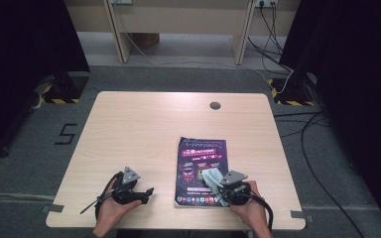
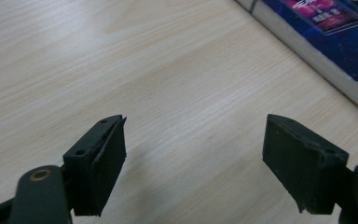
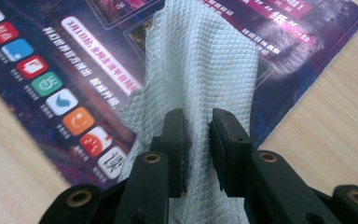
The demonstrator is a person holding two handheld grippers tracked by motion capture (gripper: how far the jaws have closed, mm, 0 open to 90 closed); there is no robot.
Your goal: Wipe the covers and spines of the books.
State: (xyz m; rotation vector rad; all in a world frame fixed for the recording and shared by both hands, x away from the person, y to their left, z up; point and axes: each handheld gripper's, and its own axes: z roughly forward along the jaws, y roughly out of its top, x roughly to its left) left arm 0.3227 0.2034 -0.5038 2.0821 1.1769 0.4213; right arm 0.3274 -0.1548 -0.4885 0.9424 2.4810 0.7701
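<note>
My right claw [image 3: 198,135] is clamped on a pale, quilted cloth [image 3: 200,70], pinching a fold of it between both jaws. The cloth spreads out ahead of the jaws and lies over a dark purple magazine [image 3: 51,56] with rows of coloured icons along one edge. From the high view, the magazine [image 1: 198,158] lies flat on the wooden tabletop [image 1: 144,124], right of centre, near my edge. My left claw [image 2: 193,163] rests just left of the magazine, jaws wide apart over bare wood, holding nothing.
</note>
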